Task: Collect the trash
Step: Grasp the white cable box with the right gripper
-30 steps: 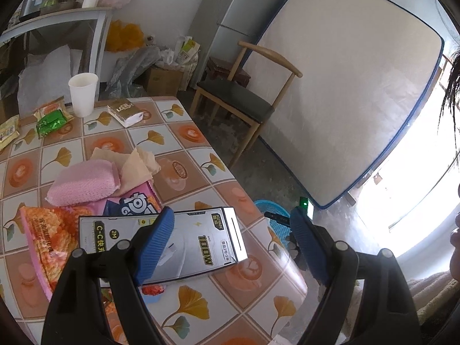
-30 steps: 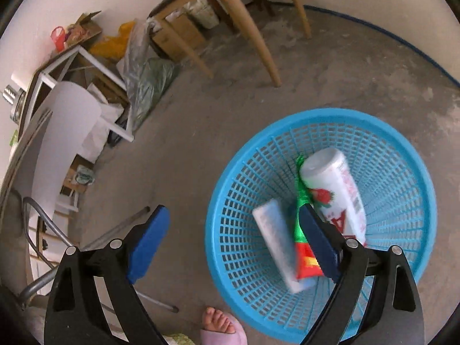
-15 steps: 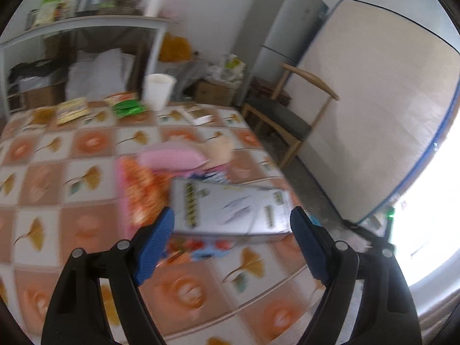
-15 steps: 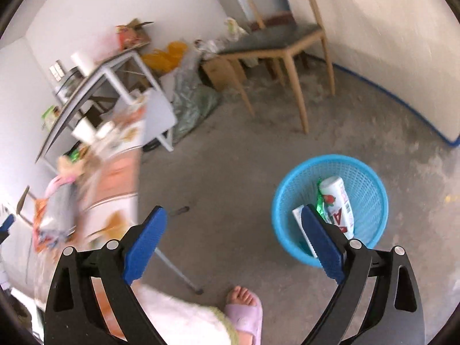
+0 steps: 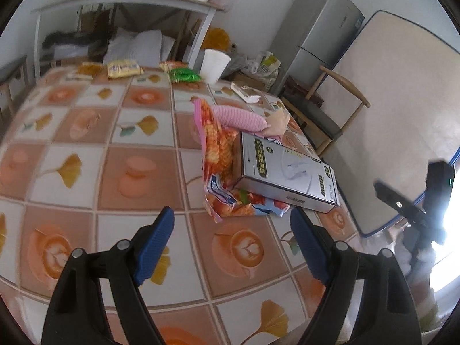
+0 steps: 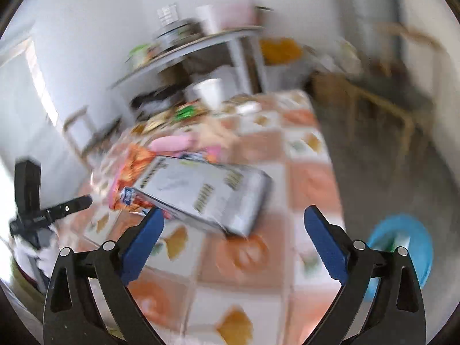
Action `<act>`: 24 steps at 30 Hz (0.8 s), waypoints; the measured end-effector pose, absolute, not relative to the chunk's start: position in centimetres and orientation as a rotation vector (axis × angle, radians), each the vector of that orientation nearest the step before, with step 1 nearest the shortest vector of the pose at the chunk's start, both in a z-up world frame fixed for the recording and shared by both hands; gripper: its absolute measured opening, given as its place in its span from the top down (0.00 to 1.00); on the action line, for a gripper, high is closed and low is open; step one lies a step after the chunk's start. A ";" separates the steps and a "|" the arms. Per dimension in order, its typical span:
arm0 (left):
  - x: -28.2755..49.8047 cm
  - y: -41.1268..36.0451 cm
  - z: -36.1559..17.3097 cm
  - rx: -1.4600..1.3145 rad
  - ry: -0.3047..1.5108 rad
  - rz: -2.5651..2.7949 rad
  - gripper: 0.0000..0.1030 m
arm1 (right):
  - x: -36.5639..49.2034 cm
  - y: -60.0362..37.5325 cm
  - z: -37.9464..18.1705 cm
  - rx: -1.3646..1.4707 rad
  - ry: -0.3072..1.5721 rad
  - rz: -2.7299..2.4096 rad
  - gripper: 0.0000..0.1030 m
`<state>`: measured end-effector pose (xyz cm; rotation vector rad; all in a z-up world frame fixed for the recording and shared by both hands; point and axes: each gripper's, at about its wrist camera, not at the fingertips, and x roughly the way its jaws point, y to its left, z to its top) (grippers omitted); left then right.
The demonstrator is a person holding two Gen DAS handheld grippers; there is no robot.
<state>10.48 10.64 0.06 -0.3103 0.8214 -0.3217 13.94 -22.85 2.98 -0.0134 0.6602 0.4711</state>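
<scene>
A grey carton box (image 5: 284,174) lies on an orange snack bag (image 5: 220,155) near the table's right edge; it also shows in the blurred right wrist view (image 6: 207,192). My left gripper (image 5: 231,243) is open and empty, above the table just short of the bag. My right gripper (image 6: 233,237) is open and empty, over the table in front of the box. A pink sponge (image 5: 238,118) and a crumpled tissue (image 5: 277,119) lie behind the box. The blue trash basket (image 6: 408,247) stands on the floor at the right.
A white paper cup (image 5: 214,64), a green packet (image 5: 184,75), a yellow packet (image 5: 124,69) and a small white box (image 5: 245,92) lie at the table's far side. A wooden chair (image 5: 322,115), a fridge (image 5: 316,37) and a leaning mattress (image 5: 396,109) stand to the right.
My right gripper has swung up from the basket on the floor to the table and now faces the box. My left gripper has pulled back from the box and turned left.
</scene>
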 end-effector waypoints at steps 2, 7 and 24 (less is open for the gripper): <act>10.9 10.7 -0.5 -0.328 0.830 -0.326 0.22 | 16.6 -20.1 3.2 -0.093 0.685 0.539 0.08; 11.7 11.5 -1.6 -0.405 0.854 -0.340 0.28 | 23.0 -15.7 0.9 -0.189 0.829 0.601 0.08; 12.5 12.2 -2.9 -0.411 0.882 -0.313 0.40 | 16.3 -14.4 -0.5 -0.180 1.037 0.584 0.08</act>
